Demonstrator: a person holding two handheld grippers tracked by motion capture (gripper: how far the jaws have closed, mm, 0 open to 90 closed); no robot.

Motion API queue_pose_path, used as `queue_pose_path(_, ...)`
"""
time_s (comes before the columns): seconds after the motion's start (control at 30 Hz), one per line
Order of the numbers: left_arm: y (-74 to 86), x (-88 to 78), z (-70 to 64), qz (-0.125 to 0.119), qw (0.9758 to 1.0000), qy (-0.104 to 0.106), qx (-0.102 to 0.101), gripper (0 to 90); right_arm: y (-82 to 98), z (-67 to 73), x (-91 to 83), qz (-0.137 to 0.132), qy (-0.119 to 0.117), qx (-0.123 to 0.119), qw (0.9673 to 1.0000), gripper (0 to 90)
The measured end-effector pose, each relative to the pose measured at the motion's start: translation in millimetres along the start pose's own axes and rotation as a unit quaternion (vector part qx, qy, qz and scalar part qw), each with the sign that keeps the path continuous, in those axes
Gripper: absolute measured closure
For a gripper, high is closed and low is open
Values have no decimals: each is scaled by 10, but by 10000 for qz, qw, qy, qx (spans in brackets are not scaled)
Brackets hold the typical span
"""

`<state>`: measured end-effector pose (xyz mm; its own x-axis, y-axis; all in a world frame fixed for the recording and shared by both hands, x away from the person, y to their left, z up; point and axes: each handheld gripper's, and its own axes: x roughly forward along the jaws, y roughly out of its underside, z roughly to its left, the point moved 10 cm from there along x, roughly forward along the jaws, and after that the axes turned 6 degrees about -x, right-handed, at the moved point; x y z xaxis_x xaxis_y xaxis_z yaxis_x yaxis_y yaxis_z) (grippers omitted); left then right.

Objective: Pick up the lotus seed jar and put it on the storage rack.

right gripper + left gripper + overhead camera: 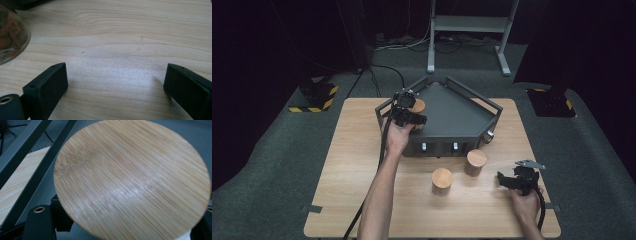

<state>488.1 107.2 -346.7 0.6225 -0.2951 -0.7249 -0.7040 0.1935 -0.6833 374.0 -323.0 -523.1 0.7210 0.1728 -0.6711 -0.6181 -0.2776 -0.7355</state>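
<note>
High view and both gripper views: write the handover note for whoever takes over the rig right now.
Left gripper: shut on a bamboo-lidded jar, over the dark corner rack's left end.
Right gripper: open, nothing between the jaws, low over the table at its right.
Two more jars stand on the table in front of the rack.
Done: one jar brought to the rack.
Left: release it, then probably load the other two.

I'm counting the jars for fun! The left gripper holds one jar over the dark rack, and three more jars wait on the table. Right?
Not quite: two jars wait on the table, as the high view shows. The left gripper does hold a jar over the dark rack.
</note>
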Motion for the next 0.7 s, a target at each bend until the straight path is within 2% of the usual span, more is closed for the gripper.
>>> queue_pose_path(0.7, 81, 127, 27, -80, 9999, -49, -52, 253, 0, 0, 0, -1, -1, -2, 10000, 46)
